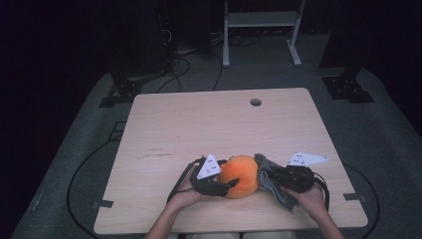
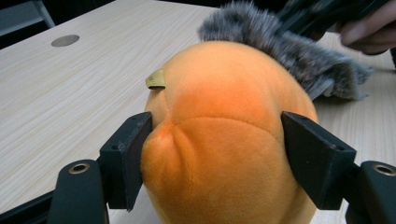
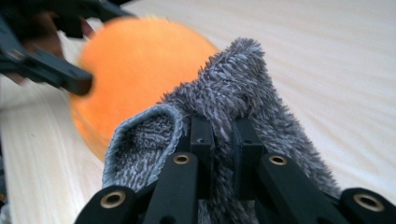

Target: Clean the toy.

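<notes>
Left tool [image 2: 215, 154] clamped round plump orange plush ball [image 2: 224, 140], right tool [image 3: 223, 140] pinching shaggy grey cloth [image 3: 243, 88].

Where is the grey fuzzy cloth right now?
In the high view the grey fuzzy cloth lies near the table's front edge, right of centre, pinched in the right gripper and touching the orange plush toy.

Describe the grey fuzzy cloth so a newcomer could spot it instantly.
Start at the wooden table and go to its near edge, where an orange plush ball sits between two hand-held grippers. The grey cloth lies against the ball, pinched in the right gripper. It is the shaggy, limp grey piece, unlike the smooth round ball.
</notes>
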Action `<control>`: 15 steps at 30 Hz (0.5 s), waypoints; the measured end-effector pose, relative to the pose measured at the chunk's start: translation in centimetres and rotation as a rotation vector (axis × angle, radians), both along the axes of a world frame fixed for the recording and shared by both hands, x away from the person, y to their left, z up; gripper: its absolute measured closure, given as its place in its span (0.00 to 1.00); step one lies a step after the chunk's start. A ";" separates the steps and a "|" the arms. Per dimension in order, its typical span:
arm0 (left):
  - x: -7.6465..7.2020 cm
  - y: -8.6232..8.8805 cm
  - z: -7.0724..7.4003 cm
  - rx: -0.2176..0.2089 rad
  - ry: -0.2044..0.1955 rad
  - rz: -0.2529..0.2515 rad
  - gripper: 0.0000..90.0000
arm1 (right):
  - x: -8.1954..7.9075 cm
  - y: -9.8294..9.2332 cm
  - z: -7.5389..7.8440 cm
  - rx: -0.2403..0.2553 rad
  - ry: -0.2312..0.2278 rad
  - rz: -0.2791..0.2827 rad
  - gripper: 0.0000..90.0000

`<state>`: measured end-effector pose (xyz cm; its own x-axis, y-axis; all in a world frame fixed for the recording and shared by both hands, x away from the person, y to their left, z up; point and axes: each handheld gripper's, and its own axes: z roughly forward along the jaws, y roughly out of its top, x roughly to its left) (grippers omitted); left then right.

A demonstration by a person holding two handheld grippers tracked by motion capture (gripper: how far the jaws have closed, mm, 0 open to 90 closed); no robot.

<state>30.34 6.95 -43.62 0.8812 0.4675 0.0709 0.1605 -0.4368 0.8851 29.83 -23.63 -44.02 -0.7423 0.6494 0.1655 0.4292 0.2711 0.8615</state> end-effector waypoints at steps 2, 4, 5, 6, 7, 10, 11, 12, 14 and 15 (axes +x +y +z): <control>0.0 0.0 0.1 -0.004 0.002 -0.008 0.30 | -0.4 0.5 0.7 0.028 -0.036 0.029 0.90; 0.3 0.0 0.6 -0.009 0.026 0.003 0.22 | -0.7 1.1 1.0 0.023 -0.050 0.057 0.90; 0.4 -0.1 0.8 0.002 0.033 0.029 0.15 | -0.7 1.4 0.9 0.013 -0.051 0.068 0.90; 0.6 -0.2 0.8 0.013 0.045 0.044 0.10 | -0.8 1.5 0.7 0.016 -0.051 0.069 0.90; 0.8 -0.3 0.6 0.003 0.078 0.041 0.09 | -0.8 1.5 0.6 0.019 -0.055 0.067 0.90; 0.3 -0.5 0.3 0.004 0.058 0.003 0.29 | -0.8 1.4 0.8 0.014 -0.053 0.060 0.90; 0.0 -0.6 0.6 0.011 0.009 -0.006 0.37 | -0.8 1.3 0.8 0.012 -0.054 0.057 0.90; -0.3 -0.7 0.8 -0.003 -0.027 -0.004 0.43 | -0.9 1.2 1.0 0.012 -0.061 0.052 0.90; -0.8 -1.1 1.1 -0.032 -0.101 0.005 0.46 | -1.2 1.0 1.7 0.029 -0.090 0.038 0.90; -0.9 -1.4 1.1 -0.027 -0.125 0.008 0.46 | -1.4 0.9 2.0 0.044 -0.102 0.037 0.90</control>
